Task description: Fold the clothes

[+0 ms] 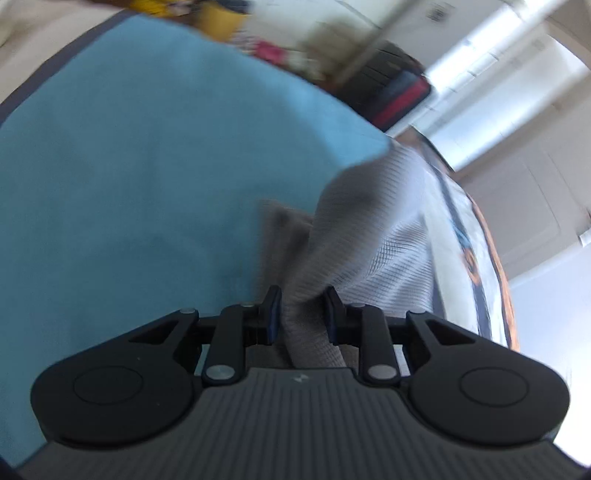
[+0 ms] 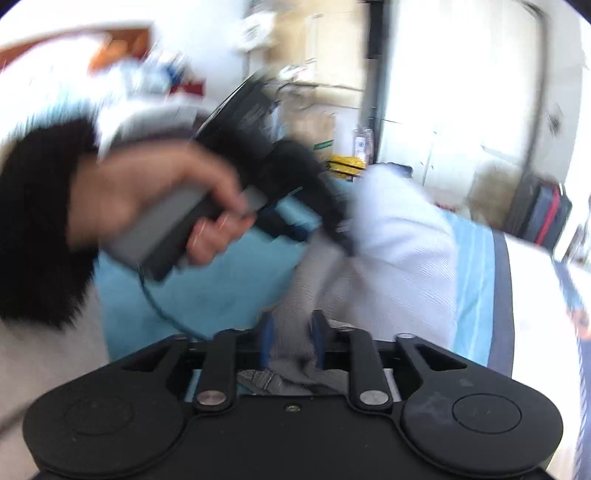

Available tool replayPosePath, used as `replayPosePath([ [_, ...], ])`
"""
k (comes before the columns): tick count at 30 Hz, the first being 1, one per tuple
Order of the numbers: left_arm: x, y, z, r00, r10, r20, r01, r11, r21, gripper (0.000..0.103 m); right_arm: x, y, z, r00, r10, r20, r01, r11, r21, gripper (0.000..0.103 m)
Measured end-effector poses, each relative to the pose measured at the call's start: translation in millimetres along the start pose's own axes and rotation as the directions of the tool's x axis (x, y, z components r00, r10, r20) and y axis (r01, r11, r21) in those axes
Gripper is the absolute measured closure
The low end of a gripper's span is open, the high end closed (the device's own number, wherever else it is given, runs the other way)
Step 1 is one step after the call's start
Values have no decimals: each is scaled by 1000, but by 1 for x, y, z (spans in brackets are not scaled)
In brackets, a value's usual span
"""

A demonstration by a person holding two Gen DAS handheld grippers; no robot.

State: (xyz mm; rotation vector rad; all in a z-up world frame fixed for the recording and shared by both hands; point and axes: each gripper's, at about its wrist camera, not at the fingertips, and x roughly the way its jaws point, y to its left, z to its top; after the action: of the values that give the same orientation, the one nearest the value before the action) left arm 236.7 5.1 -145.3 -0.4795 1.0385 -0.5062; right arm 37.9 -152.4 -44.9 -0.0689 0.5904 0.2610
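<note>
A grey-white waffle-knit garment (image 1: 369,236) hangs bunched above a light blue blanket (image 1: 129,166). My left gripper (image 1: 302,310) is shut on a fold of it, cloth filling the gap between the blue pads. In the right wrist view the same garment (image 2: 399,251) rises from my right gripper (image 2: 291,334), which is shut on another bunch of it. There a hand (image 2: 155,192) in a black fuzzy sleeve holds the left gripper (image 2: 341,230) at the garment's upper left. Both views are motion-blurred.
The blue blanket (image 2: 229,280) covers a bed with a dark border stripe (image 2: 502,295). A patterned white, blue and orange sheet (image 1: 476,240) lies beside it. A black and red suitcase (image 2: 543,214) stands at the far wall, and yellow objects (image 1: 218,18) lie beyond the bed.
</note>
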Motion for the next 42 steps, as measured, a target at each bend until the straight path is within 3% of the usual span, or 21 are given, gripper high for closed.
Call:
replayPosePath([
  [1, -3, 5, 1, 1000, -1, 4, 2, 999, -35, 78, -8, -10, 0, 1000, -5, 15, 5, 999, 53, 58],
  [2, -4, 4, 2, 1000, -13, 12, 14, 999, -33, 77, -10, -27, -2, 1000, -14, 26, 12, 995, 94, 56],
  [6, -9, 0, 9, 997, -60, 47, 62, 998, -23, 69, -12, -57, -17, 999, -20, 30, 13, 979, 205, 55],
  [9, -12, -3, 13, 993, -96, 73, 97, 995, -14, 62, 6, -50, -23, 996, 84, 39, -91, 966, 241, 55],
  [12, -15, -6, 18, 986, -132, 99, 133, 991, -4, 58, 26, -45, -30, 989, 142, 45, -148, 969, 196, 40],
  [13, -17, -7, 20, 984, -143, 107, 144, 990, -1, 53, 32, -42, -29, 987, 155, 35, -159, 969, 190, 38],
  [15, -19, -9, 23, 978, -167, 124, 167, 986, 7, 49, 47, -35, -30, 976, 218, -6, -214, 961, 177, 48],
  [16, -19, -11, 25, 976, -176, 130, 176, 984, 12, 49, 45, -30, -33, 967, 252, -20, -246, 956, 161, 72],
  [17, -11, -16, 29, 982, -149, 116, 144, 989, 44, 49, 41, -24, -37, 959, 281, -42, -273, 953, 133, 82],
  [20, 16, -30, 40, 992, -51, 114, 36, 991, 129, 51, 28, -9, -52, 931, 342, -127, -339, 940, 48, 87],
  [21, 19, -29, 40, 993, -20, 112, 5, 992, 129, 51, 23, -10, -54, 933, 335, -132, -331, 942, 50, 87],
  [23, 25, -21, 42, 994, 23, 107, -30, 998, 60, 49, 14, -12, -60, 937, 320, -138, -315, 947, 60, 86],
  [26, 21, -5, 44, 993, 28, 112, -22, 998, -53, 49, -4, -41, -50, 948, 315, -40, -304, 937, 175, 82],
  [29, 9, 2, 43, 993, 28, 117, -19, 997, -76, 49, -3, -81, -41, 974, 222, 48, -227, 938, 262, 65],
  [31, 4, 0, 40, 995, 23, 98, -17, 998, -66, 49, 3, -107, -37, 987, 133, 86, -153, 938, 311, 65],
  [34, 4, -4, 34, 997, -8, 80, 13, 997, -73, 49, 33, -134, -32, 998, -59, 15, 52, 950, 307, 65],
  [37, 15, 0, 29, 999, -47, 20, 48, 994, -96, 49, 62, -145, -34, 988, -149, -30, 151, 953, 262, 65],
  [39, 26, 1, 29, 999, -42, -7, 42, 995, -92, 49, 83, -144, -30, 972, -222, -73, 232, 950, 207, 78],
  [40, 30, 1, 29, 999, -44, -18, 42, 995, -96, 49, 92, -143, -28, 964, -252, -89, 265, 947, 183, 98],
  [42, 34, 3, 30, 999, -44, -26, 41, 993, -114, 49, 87, -144, -23, 957, -278, -80, 289, 938, 190, 103],
])
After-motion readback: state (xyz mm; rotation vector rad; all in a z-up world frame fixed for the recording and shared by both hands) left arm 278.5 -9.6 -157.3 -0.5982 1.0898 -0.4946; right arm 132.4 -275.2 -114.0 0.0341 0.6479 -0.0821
